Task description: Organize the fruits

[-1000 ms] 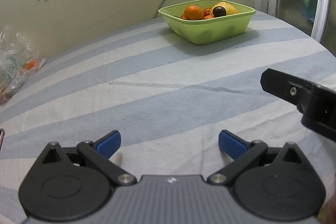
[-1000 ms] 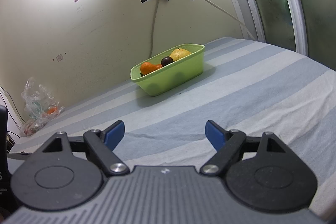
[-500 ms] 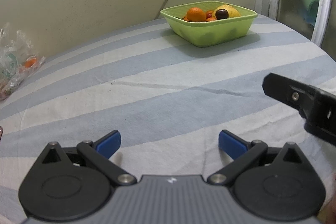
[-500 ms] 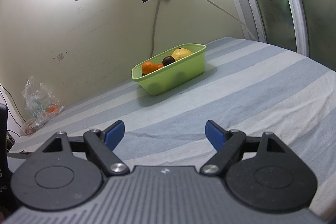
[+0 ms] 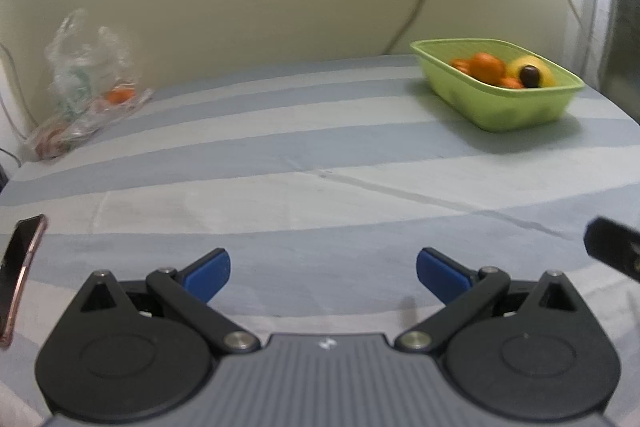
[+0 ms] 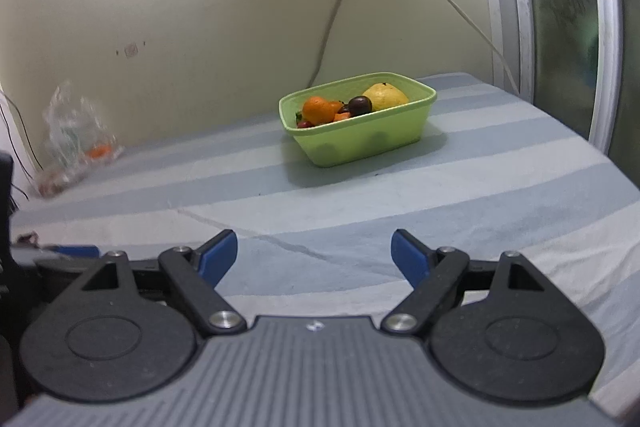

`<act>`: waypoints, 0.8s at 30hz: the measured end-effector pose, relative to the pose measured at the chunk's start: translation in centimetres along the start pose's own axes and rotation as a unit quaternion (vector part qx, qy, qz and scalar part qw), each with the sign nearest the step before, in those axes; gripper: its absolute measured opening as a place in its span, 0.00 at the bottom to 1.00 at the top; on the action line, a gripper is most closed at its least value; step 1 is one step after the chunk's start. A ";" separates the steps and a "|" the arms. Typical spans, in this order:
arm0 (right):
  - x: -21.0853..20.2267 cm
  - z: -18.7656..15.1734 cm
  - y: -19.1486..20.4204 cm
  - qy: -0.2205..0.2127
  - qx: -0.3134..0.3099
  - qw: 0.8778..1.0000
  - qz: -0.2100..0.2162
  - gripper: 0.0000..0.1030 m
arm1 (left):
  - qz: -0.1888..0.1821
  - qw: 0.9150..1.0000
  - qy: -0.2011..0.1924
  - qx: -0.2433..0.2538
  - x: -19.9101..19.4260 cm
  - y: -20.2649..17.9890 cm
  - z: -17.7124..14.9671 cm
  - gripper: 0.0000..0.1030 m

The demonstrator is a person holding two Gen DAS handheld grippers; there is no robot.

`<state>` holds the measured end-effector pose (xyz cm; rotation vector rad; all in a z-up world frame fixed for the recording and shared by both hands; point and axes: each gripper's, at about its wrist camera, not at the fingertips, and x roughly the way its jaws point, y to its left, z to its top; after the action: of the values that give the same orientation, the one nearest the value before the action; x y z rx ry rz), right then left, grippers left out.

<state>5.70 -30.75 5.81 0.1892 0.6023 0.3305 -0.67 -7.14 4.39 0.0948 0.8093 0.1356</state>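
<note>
A green basket (image 5: 512,107) (image 6: 360,143) stands at the far side of the striped cloth, holding an orange (image 5: 486,66) (image 6: 318,109), a yellow fruit (image 5: 540,69) (image 6: 386,95), a dark round fruit (image 5: 530,75) (image 6: 360,105) and small red pieces. My left gripper (image 5: 322,273) is open and empty, low over the cloth, with the basket far off to the right. My right gripper (image 6: 314,255) is open and empty, facing the basket from a distance. Part of the right gripper (image 5: 614,247) shows at the left wrist view's right edge.
A clear plastic bag (image 5: 86,79) (image 6: 76,135) with an orange fruit inside lies at the far left by the wall. A phone (image 5: 20,275) lies at the left edge. A cable hangs down the wall behind the basket. A window frame stands at the right.
The left gripper has swung left, so the basket slid to the right and the plastic bag and phone came into view. The right gripper has tilted slightly and moved a little closer to the basket.
</note>
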 end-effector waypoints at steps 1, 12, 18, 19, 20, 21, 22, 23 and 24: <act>0.2 0.0 0.2 0.003 -0.002 1.000 -0.005 0.90 | 0.004 1.000 0.000 -0.004 0.0 0.3 0.0 1.00; 1.2 0.6 2.6 0.019 -0.020 0.998 -0.064 1.00 | 0.025 0.999 0.002 -0.029 0.6 2.6 0.4 1.00; 1.7 0.7 2.6 0.040 -0.010 0.997 -0.062 1.00 | 0.035 0.999 0.001 -0.031 0.9 3.2 0.4 1.00; 1.8 0.7 2.7 0.046 -0.011 0.997 -0.064 1.00 | 0.035 0.999 0.002 -0.031 1.0 3.3 0.4 1.00; 1.8 0.6 2.7 0.050 -0.009 0.997 -0.063 1.00 | 0.035 0.999 0.003 -0.030 1.1 3.3 0.4 1.00; 1.8 0.5 2.8 0.052 -0.007 0.997 -0.062 1.00 | 0.035 0.999 0.003 -0.030 1.1 3.3 0.4 1.00; 1.8 0.5 2.8 0.052 -0.006 0.997 -0.063 1.00 | 0.035 0.999 0.004 -0.029 1.2 3.3 0.4 1.00; 1.8 0.4 2.8 0.053 -0.007 0.996 -0.065 1.00 | 0.035 0.999 0.004 -0.028 1.2 3.3 0.3 1.00; 1.8 0.4 2.8 0.054 -0.006 0.996 -0.067 1.00 | 0.035 0.999 0.004 -0.028 1.2 3.3 0.3 1.00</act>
<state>6.64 -27.54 5.96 0.1188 0.7154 0.2160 0.12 -3.72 4.21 0.0696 0.8098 0.2251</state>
